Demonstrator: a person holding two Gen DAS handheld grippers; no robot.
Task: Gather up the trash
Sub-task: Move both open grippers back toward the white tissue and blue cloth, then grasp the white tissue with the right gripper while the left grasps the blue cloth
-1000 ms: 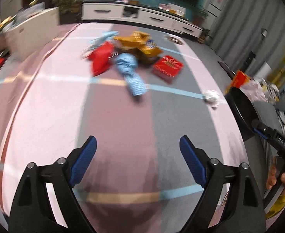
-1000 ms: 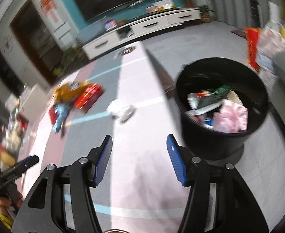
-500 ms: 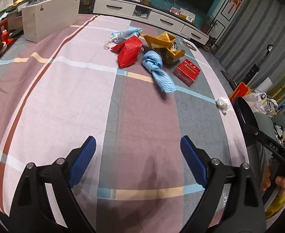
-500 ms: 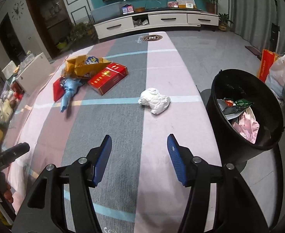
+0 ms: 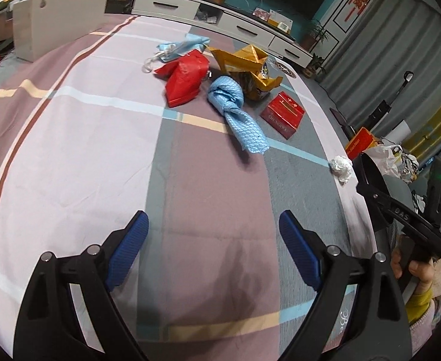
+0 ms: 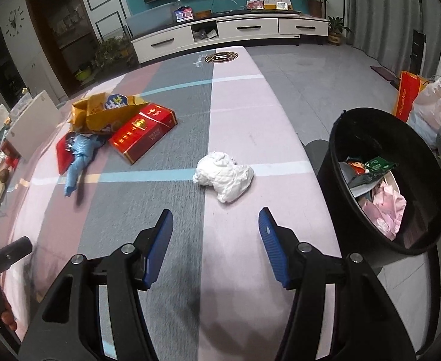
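A crumpled white tissue [image 6: 224,175] lay near the right edge of the bench [image 6: 250,114], on the pink stripe of its plaid cloth, just ahead of the right gripper [image 6: 215,245]. That gripper's blue jaws stood apart with nothing between them, hanging above the cloth short of the tissue. Just off the bench edge to the right stood a black trash bin [image 6: 374,138], already holding wrappers and pink paper. Farther back on the bench sat the rest of the litter in a loose heap: a red carton [image 6: 143,132], a torn yellow bag [image 6: 100,114] touching it, a knotted blue cloth [image 5: 235,111] beside a red plastic bag [image 5: 184,79], and a pale blue face mask [image 5: 178,48] behind them. The left gripper [image 5: 214,246] hovered over the near middle of the bench, well apart from the heap, its jaws spread wide and empty. A white TV cabinet [image 6: 220,30] ran along the far wall.
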